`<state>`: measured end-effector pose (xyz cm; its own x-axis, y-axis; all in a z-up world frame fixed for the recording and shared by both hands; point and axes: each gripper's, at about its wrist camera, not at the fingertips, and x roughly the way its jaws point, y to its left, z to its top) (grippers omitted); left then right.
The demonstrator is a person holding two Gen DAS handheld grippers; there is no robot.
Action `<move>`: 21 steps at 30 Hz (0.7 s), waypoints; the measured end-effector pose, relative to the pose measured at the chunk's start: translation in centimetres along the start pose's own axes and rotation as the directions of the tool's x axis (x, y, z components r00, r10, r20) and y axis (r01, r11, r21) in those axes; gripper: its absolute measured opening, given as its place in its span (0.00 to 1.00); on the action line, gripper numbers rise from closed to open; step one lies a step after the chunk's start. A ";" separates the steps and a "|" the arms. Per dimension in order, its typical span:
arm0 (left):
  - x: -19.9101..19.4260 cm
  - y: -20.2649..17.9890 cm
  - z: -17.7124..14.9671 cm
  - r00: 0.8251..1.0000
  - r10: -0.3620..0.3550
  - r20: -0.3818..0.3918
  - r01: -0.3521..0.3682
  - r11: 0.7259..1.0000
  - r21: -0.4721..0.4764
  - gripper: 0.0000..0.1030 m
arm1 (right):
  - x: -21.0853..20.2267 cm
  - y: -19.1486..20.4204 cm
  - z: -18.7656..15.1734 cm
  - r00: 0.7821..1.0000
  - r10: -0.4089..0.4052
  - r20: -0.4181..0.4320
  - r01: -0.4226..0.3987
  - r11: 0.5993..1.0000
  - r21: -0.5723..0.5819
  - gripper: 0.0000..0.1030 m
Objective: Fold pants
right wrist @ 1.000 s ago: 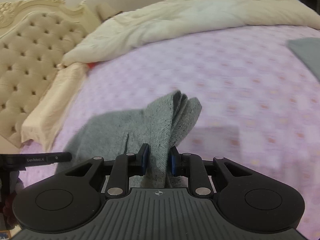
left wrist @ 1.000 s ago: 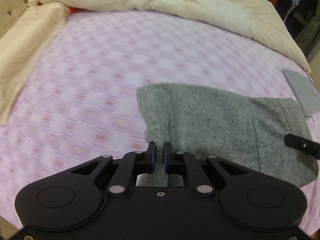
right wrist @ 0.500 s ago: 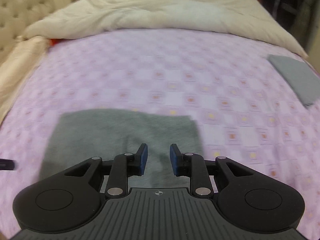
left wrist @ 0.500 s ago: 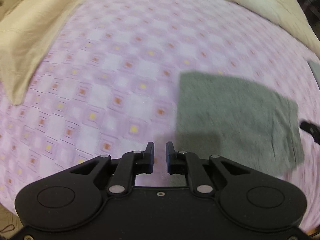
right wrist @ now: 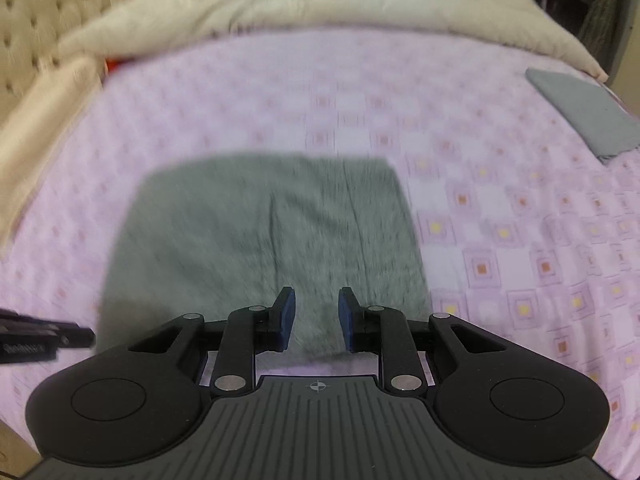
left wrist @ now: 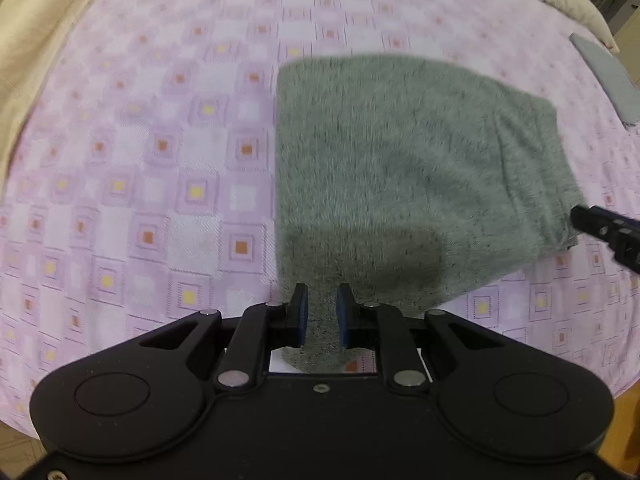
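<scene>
Left tongs: my left tongs (left wrist: pixel 322 316) point steeply down over the near left corner of the pants; the jaws are opening, with grey cloth seen between them but not pinched.
Right tongs: my right tongs (right wrist: pixel 317 320) hang over the near edge of the pants; the jaws are closing, a clear gap between them, pads off the cloth, nothing gripped.
Pants: the grey pants (left wrist: pixel 416 176) lie flat on the bed as a folded rectangle, near side toward me; both views are blurred.
Bed sheet: the purple checked sheet (right wrist: pixel 500 240) shows all around the pants.
Grey folded cloth: a second grey folded cloth (right wrist: pixel 588 114) lies far right, well apart from the pants.
Duvet: a cream duvet (right wrist: pixel 320 0) is bunched along the far side.
Headboard: a tufted headboard (right wrist: pixel 36 20) stands far left.
</scene>
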<state>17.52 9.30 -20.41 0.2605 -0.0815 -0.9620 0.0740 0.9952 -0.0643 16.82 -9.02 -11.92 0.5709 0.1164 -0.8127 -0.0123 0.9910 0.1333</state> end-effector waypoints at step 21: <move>-10.9 -6.3 -1.5 0.981 0.117 0.158 -0.093 0.984 -0.151 0.39 | -8.8 0.2 -0.4 0.998 0.050 0.045 -0.043 0.986 -0.161 0.23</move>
<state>12.74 3.96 -9.92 0.4158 0.0278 -0.9090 -0.0964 0.9953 -0.0136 11.43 -9.86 -4.97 0.6056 0.1632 -0.7789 -0.1689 0.9828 0.0746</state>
